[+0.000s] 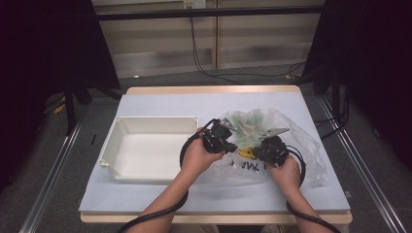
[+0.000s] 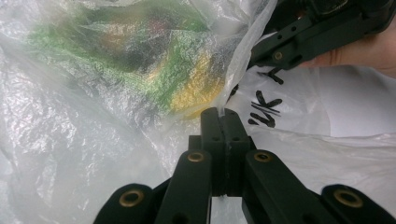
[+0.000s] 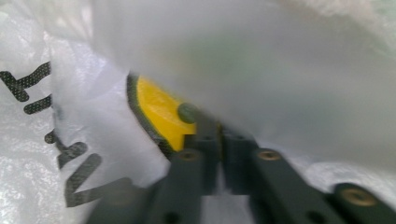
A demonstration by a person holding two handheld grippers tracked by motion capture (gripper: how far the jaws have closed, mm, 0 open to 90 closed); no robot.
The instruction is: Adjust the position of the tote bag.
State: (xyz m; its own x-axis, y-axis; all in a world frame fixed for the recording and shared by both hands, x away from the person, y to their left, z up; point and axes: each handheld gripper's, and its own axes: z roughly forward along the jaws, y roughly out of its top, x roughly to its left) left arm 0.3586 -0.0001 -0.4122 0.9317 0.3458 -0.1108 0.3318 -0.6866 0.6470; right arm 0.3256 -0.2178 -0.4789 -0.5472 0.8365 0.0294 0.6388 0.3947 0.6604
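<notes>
A clear plastic bag (image 1: 291,138) with black writing (image 2: 266,105) lies on the right half of the table. Green and yellow contents (image 2: 154,70) show through its film. My left gripper (image 1: 228,145) is at the bag's near left side, and its jaws (image 2: 218,113) are shut on an edge of the film. My right gripper (image 1: 258,151) is close beside it on the right, with its jaws (image 3: 219,136) shut and a thin strip of bag film between them. A yellow piece with a dark rim (image 3: 161,112) sits just left of the right jaws, inside the bag.
An empty white rectangular bin (image 1: 111,145) stands on the left half of the table, right beside the left hand. The table has a pale blue-grey cover (image 1: 160,104). Cables trail from both grippers over the near edge. Dark stands flank the table.
</notes>
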